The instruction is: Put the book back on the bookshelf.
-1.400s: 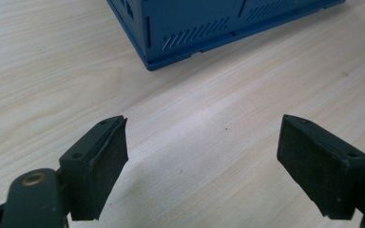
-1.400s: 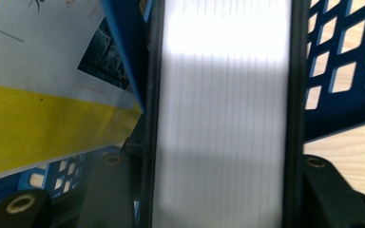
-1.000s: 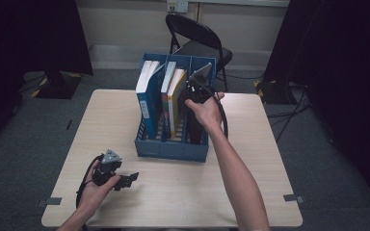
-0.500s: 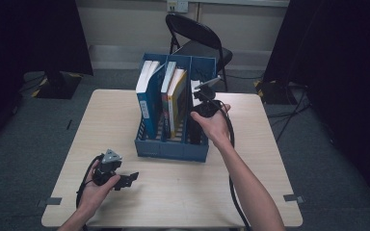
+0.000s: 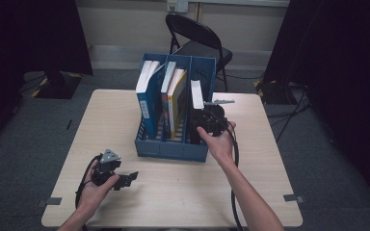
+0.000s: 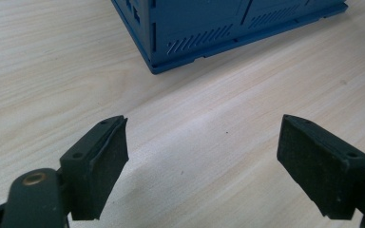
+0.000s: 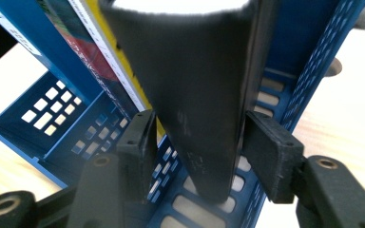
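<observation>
A blue file rack (image 5: 173,147) stands mid-table with a blue book (image 5: 147,96) and a yellow book (image 5: 176,101) upright in its left and middle slots. A black book (image 5: 196,94) with white page edges stands tilted in the right slot. My right gripper (image 5: 200,122) is at the rack's right side. In the right gripper view both pads press on the black book (image 7: 195,95), and my right gripper (image 7: 197,142) has just been closing with the book between its jaws. My left gripper (image 5: 130,177) rests open on the table at the front left, with nothing between its jaws (image 6: 202,161).
The light wooden table (image 5: 183,197) has bare room in front of and beside the rack (image 6: 218,28). A black folding chair (image 5: 197,38) stands behind the table. Dark curtains hang at both sides of the room.
My right hand has come down and nearer with the black book, lowering it into the rack's right slot. The left hand has stayed where it was.
</observation>
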Demonstrator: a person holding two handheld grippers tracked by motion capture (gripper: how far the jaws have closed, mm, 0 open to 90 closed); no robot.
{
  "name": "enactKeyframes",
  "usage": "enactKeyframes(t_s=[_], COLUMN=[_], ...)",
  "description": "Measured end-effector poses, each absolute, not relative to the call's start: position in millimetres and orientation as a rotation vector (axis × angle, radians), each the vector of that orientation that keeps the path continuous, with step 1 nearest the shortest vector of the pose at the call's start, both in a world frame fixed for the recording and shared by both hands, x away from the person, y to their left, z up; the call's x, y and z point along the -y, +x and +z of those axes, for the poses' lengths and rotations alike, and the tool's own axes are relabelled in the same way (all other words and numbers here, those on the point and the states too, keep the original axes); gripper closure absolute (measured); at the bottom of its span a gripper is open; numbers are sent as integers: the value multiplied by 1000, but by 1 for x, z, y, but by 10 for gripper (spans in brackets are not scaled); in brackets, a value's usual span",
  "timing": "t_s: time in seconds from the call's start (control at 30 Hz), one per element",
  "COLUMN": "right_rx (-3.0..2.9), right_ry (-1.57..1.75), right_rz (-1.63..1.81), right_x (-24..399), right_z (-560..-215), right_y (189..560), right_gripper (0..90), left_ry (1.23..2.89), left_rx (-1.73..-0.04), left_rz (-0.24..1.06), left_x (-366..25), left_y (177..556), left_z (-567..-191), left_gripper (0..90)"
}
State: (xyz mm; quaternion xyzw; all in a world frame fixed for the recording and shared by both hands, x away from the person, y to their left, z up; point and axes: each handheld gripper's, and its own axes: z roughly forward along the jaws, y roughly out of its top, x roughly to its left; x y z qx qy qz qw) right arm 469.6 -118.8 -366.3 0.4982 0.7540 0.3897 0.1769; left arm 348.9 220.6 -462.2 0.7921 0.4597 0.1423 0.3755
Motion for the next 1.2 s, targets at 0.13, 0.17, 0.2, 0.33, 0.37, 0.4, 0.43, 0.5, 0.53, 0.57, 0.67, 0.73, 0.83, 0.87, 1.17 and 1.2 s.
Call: enactKeyframes(t_s=[0.13,0.17,0.2,0.33,0.37,0.4,0.43,0.5,0.53,0.57,0.67,0.73,0.83,0.87,1.17,1.2], right_rx=[-2112,-2104,-2099,-2076,-2065,-2060,-2056,-2054,-2053,-2045,-2031,-2023,-2017,-2017,-2006,-2004], right_ry=[1394,1393,1396,1414,1421,1427,1437,1445,1437,1440,1452,1453,1456,1457,1456,1456], right_rz=[1139,1149,1149,1124,1114,1122,1138,1142,1137,1130,1116,1116,1127,1126,1111,1111], right_x=[121,121,121,116,115,115,116,114,112,109,103,101,102,103,99,99], right_z=[-374,-375,-377,-384,-385,-387,-387,-388,-388,-388,-387,-387,-387,-387,-387,-387], right_y=[464,463,463,466,467,468,470,471,471,472,475,477,482,484,496,497], right_gripper=[464,463,455,454,470,470,467,466,465,464,463,463,464,465,467,467], left_ry=[2033,2029,2028,2027,2029,2026,2030,2035,2042,2041,2028,2029,2028,2029,2028,2029], left_rx=[-1177,-1179,-1178,-1178,-1177,-1179,-1178,-1176,-1174,-1175,-1175,-1174,-1181,-1181,-1182,-1181], left_rz=[358,361,361,359,360,360,365,360,365,362,366,362,360,359,368,365], left_x=[-221,-221,-221,-221,-221,-221,-221,-221,-221,-221,-221,-221,-222,-222,-222,-222], left_y=[349,349,349,349,349,349,350,350,350,350,349,349,350,350,350,350], left_z=[-462,-462,-462,-462,-462,-462,-462,-463,-462,-462,-462,-462,-462,-463,-463,-463], left_gripper=[171,171,171,171,171,171,171,171,171,171,172,172,172,172,172,172])
